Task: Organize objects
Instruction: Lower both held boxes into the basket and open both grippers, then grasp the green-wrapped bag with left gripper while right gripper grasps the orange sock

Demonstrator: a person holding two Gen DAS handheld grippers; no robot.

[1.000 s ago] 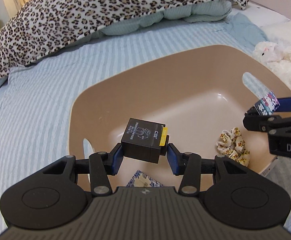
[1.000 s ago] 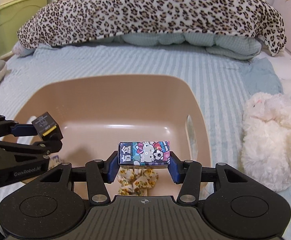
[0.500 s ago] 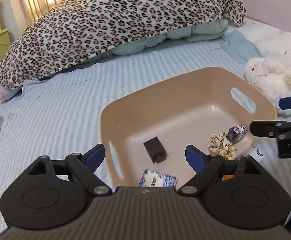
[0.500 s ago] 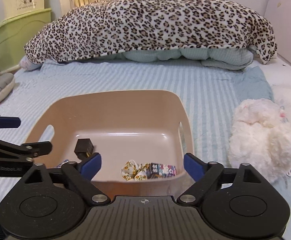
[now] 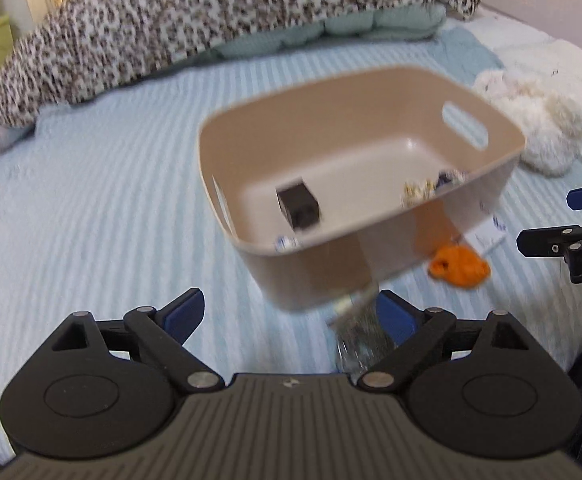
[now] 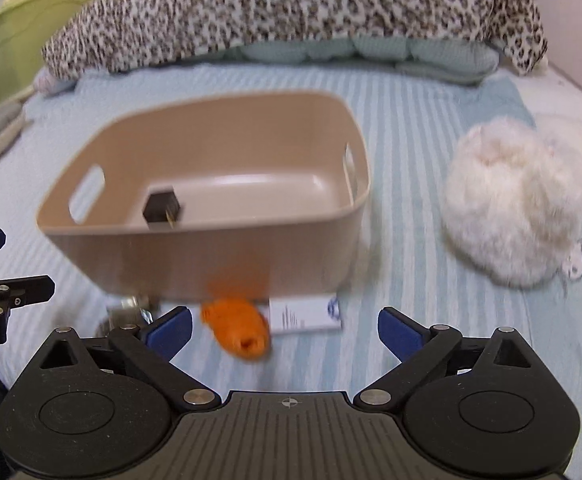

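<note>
Smooth tan plastic bin (image 6: 211, 256) with cut-out handles on a ribbed, pale-blue striped bed (image 5: 91, 220), both hand-held grippers spread wide and empty.

Inside the bin lie a matte black box (image 5: 298, 211), a patterned scrunchie (image 5: 417, 192) and, blurred, what may be a small printed box (image 5: 447, 178). Just in front of the bin's near wall sit a knobbly orange soft toy (image 6: 237, 328), a flat white card (image 6: 305, 314) and a crinkly silver foil piece (image 5: 361, 336). The left hand-held gripper (image 5: 291, 316) hovers before the bin, the foil partly between its blue pads; the right hand-held gripper (image 6: 285, 328) hovers over toy and card. A fluffy white plush (image 6: 511, 204) lies beside the bin, a leopard-print blanket (image 6: 291, 12) behind.
</note>
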